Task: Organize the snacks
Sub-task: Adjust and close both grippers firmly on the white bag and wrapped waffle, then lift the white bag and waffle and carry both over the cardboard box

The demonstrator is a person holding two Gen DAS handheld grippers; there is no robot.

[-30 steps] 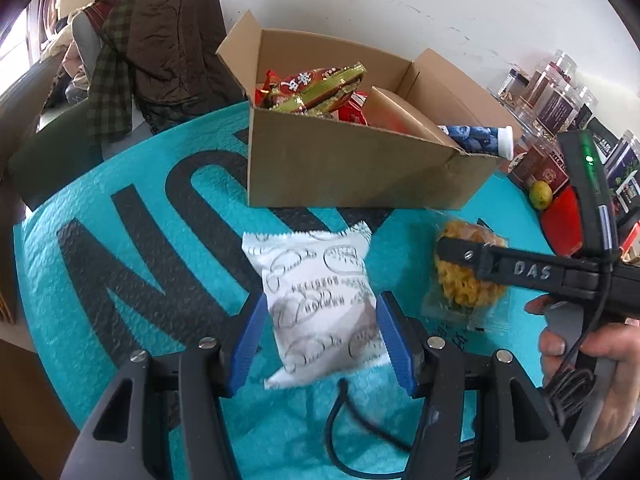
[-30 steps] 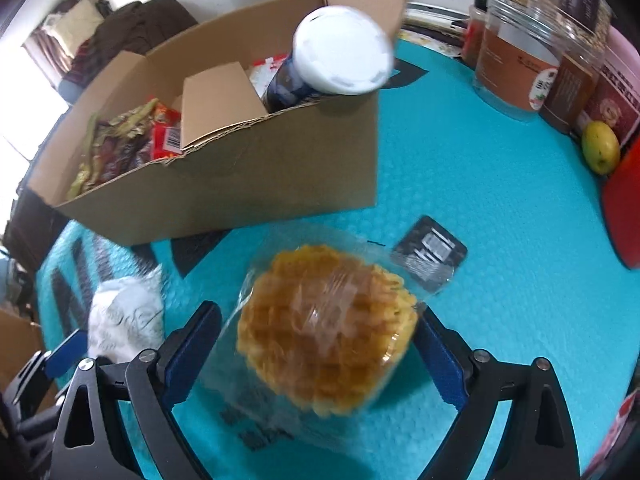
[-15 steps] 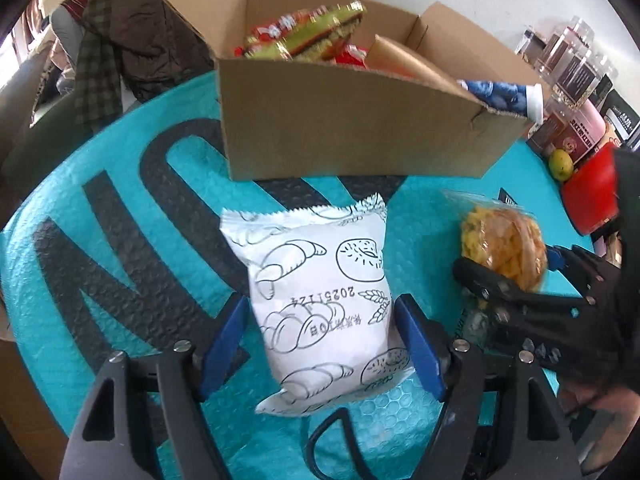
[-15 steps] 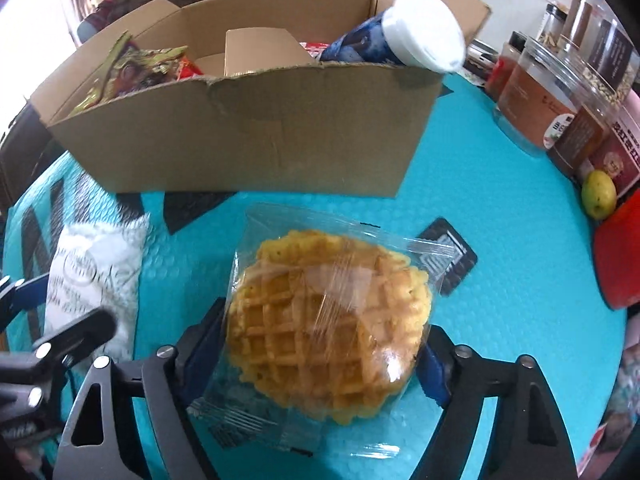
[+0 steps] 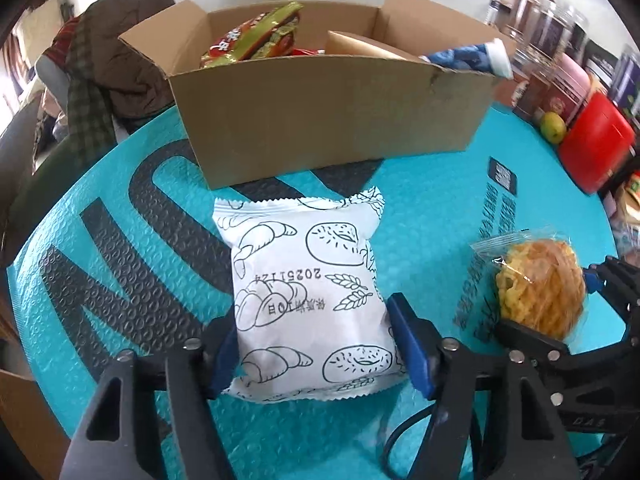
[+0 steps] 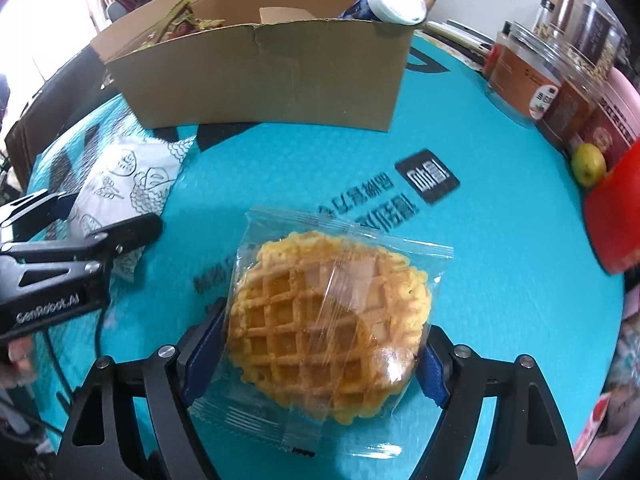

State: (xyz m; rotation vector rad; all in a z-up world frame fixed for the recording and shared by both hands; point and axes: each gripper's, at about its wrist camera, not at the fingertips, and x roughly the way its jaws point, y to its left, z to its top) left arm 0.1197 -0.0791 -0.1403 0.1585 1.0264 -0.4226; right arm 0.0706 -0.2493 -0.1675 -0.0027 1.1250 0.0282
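— Teal bubble-textured mat (image 5: pixel 120 264) with big black lettering covers the table; a white wall stands behind; what lies on it?

— An open cardboard box (image 5: pixel 328 120) at the far side, holding red-and-green snack packets (image 5: pixel 256 38) and a blue tube with a white cap (image 6: pixel 394 0) leaning out over its right corner; jars (image 6: pixel 532 88) line the right edge, with a small green-yellow fruit (image 6: pixel 588 164) and something red (image 6: pixel 616 220) beside them; dark clothing (image 5: pixel 108 56) is heaped beyond the box on the left.

— And the left gripper (image 5: pixel 316 344)?

— Its jaws are closing, with the white pastry bag (image 5: pixel 308 300) printed with croissants between them, lying flat on the mat just in front of the box; the blue pads sit right at the bag's sides, though I cannot quite tell whether they press it yet.

— The right gripper (image 6: pixel 316 364)?

— Clamped on the waffle in its clear wrapper (image 6: pixel 328 332); both blue pads bear against the wrapper's sides, and the pack sits near the printed label on the mat, well apart from the box.

— Do the two tools meet?

— No; they stand side by side, the white bag to the left of the waffle.
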